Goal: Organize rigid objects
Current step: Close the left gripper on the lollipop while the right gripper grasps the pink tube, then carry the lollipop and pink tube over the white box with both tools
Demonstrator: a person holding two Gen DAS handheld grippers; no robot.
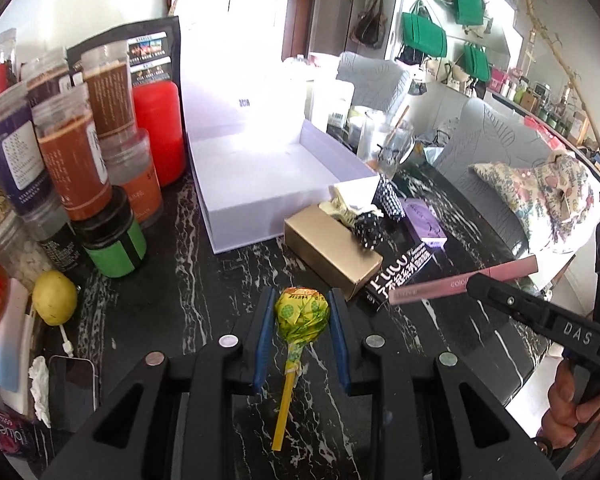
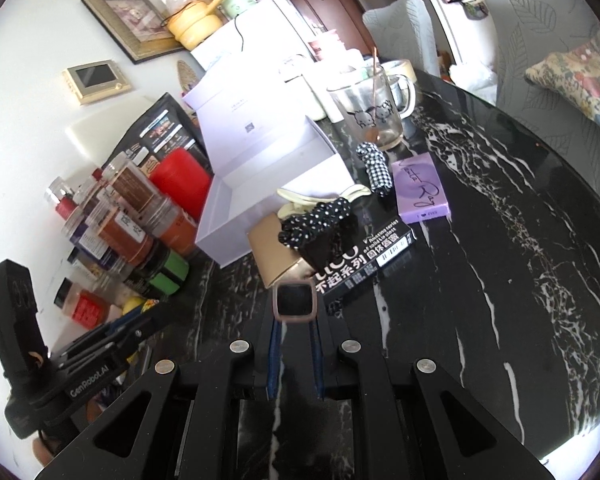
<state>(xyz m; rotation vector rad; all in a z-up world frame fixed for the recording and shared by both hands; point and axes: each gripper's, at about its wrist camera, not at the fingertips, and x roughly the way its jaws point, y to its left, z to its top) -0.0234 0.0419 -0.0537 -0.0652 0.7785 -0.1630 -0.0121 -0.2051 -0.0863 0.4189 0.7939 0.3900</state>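
A black marble table (image 2: pixel 500 240) with white veins stands in a living room with grey chairs. An open white box (image 1: pixel 268 184), empty inside, sits toward its back, with a crowd of jars (image 1: pixel 72 152) to its left. Just in front of the box lie a gold box (image 1: pixel 332 252), a black box (image 2: pixel 364 264) and a purple box (image 2: pixel 422 188), with dotted cloth pieces (image 2: pixel 320 220) lying across them and a glass mug (image 2: pixel 374 114) behind. The left gripper (image 1: pixel 300 320) pinches a lollipop (image 1: pixel 300 312) in a yellow-green wrapper by its head, the stick pointing back toward the camera, above the table. The right gripper (image 2: pixel 296 312) has its fingers pressed onto a slim pink tube (image 1: pixel 460 282), held clear of the table near the black box.
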